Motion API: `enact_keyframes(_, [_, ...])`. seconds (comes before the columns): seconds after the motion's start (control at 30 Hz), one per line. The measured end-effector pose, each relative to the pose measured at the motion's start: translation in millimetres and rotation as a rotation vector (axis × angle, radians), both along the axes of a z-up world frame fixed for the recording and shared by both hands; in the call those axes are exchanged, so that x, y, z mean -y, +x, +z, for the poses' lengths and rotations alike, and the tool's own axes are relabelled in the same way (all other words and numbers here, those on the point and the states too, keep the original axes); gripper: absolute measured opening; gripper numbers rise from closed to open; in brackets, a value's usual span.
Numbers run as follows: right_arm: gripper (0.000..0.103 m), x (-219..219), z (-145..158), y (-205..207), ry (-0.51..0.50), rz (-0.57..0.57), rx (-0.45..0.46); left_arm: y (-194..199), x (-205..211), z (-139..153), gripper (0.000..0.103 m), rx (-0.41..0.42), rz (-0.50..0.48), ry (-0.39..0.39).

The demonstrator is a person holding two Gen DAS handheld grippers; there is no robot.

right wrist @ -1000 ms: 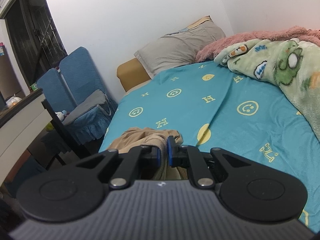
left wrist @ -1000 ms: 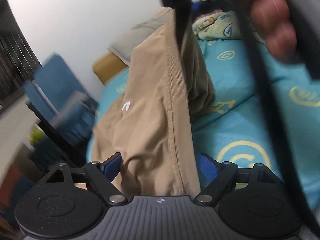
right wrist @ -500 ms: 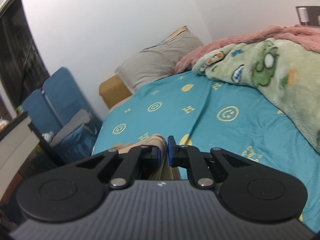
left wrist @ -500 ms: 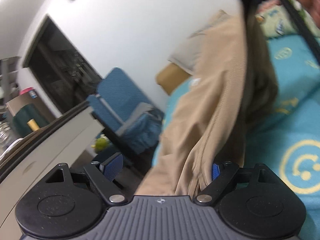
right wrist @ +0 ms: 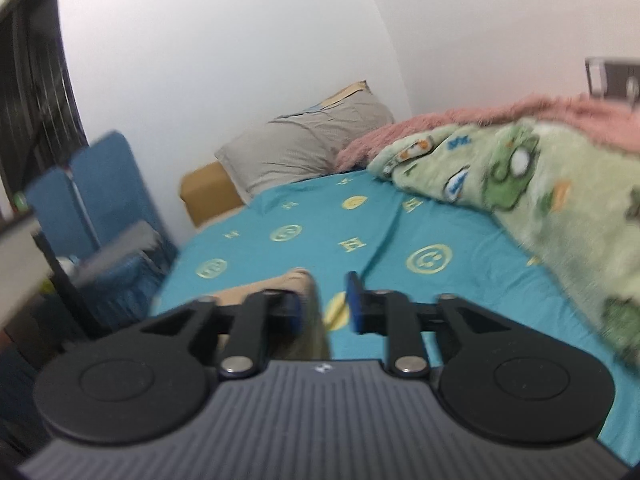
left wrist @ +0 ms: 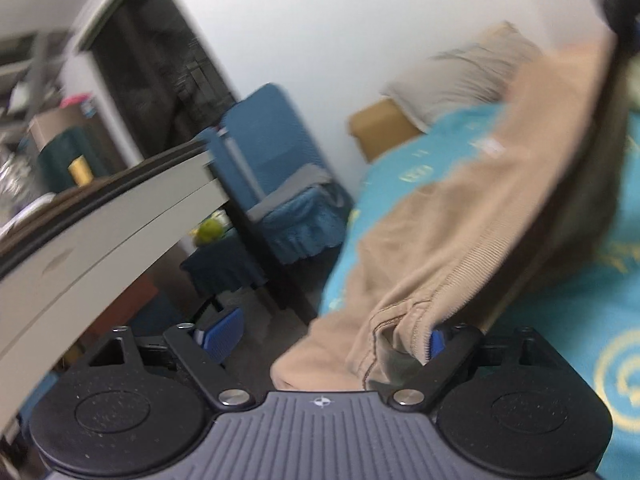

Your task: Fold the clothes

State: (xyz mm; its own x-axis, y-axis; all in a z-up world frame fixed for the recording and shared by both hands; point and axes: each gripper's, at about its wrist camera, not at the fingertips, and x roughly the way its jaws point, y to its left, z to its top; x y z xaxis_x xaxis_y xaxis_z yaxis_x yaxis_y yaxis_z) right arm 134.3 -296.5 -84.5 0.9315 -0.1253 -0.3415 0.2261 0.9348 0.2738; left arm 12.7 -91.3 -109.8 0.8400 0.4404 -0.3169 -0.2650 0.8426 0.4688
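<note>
Left tongs (left wrist: 332,336): jaws spread wide, blue pads far apart. Hem of the tan corduroy garment (left wrist: 472,240) lies against the right-hand pad at lower centre-right of the left wrist view; the left-hand pad is clear of it, so nothing is pinched. From there the tan cloth runs up and to the right as a taut band toward the upper right corner, where a dark blurred shape sits at its top end; too blurred to tell what it is. Lower part of the garment drapes over the edge of the bed.

Right tongs (right wrist: 324,308): jaws parted with a visible gap, released. A fold of the same tan garment sits just by the left-hand pad, lower centre of the right wrist view, hanging down below the tongs; contact with the pad cannot be told.

Under and behind the cloth: teal bedsheet with yellow smiley and H prints (right wrist: 360,240). Grey pillow (right wrist: 304,148) at the head of the bed, centre of frame, leaning on the white wall. Green cartoon-print fleece blanket (right wrist: 540,184) and pink fuzzy blanket (right wrist: 500,116) bunched at right. Blue padded folding chair (left wrist: 276,168) beside the bed, centre-left in the left wrist view. White tabletop with dark edge (left wrist: 100,216) at left, blurred.
</note>
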Motion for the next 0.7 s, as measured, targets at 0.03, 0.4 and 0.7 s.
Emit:
enact_keyframes(0.03, [0.055,-1.3,-0.8,0.3,-0.027,-0.005,-0.004,1.4,-7.7,6.7,0.091,0.024,0.022,-0.030])
enact_keyframes(0.4, [0.079,-24.5,-27.9,2.7,-0.157,0.024,-0.154,-6.1,-80.3,64.2,0.093,0.181,0.111,-0.343])
enact_keyframes(0.7, [0.079,-27.2,25.9,-22.6,-0.005,-0.054,0.118,-16.2,-89.4,120.9,0.096,0.411,0.075,-0.395])
